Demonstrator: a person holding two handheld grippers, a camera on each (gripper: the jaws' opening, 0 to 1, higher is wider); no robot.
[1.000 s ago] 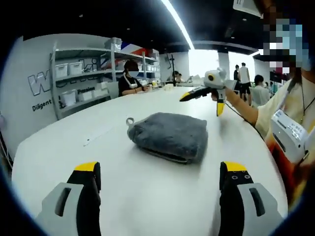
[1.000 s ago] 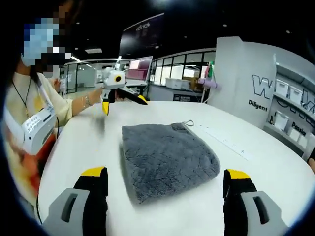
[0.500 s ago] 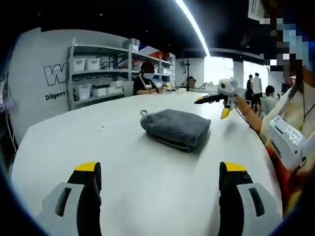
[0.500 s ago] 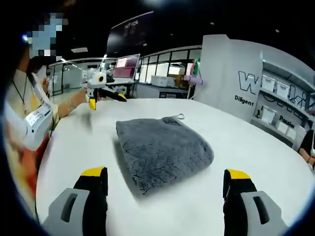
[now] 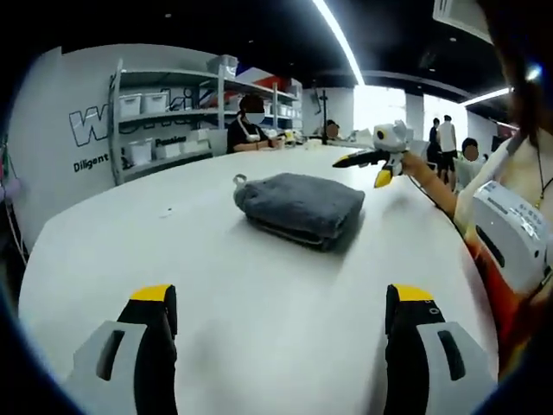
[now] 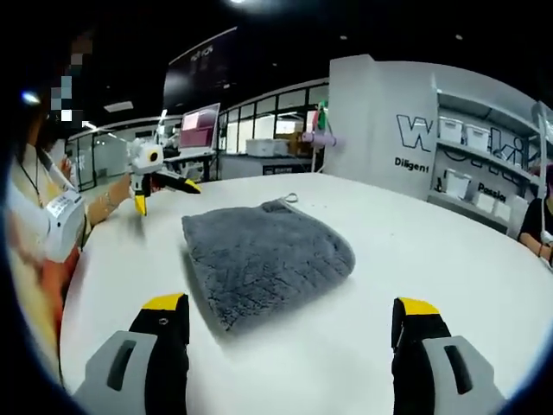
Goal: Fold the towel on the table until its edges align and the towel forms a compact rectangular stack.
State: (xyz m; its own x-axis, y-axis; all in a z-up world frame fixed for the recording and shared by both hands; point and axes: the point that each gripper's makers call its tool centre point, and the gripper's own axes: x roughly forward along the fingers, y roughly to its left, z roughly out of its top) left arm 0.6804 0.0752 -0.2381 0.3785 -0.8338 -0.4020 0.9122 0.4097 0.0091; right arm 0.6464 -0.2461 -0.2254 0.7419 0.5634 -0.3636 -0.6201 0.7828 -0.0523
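Note:
A grey towel (image 5: 302,204) lies folded into a thick rectangular stack on the white table (image 5: 173,259), its hanging loop (image 5: 239,180) sticking out at one corner. My left gripper (image 5: 283,298) is open, well short of the towel, with nothing between its jaws. In the right gripper view the same towel (image 6: 263,255) sits just beyond my right gripper (image 6: 291,304), which is open and empty too. Each gripper also appears in the other's view, held above the table beside the towel: the right gripper (image 5: 359,171) and the left gripper (image 6: 166,197).
The person holding the grippers stands at the table's edge (image 5: 510,225). Shelves with white bins (image 5: 164,112) line the wall, and a person (image 5: 251,121) sits at the table's far side. A monitor (image 6: 199,130) stands on a desk behind. Bare tabletop (image 6: 423,251) surrounds the towel.
Both cameras have drawn back and dropped lower, so the towel sits farther off in each view. The towel itself has not moved. Both grippers have stayed open.

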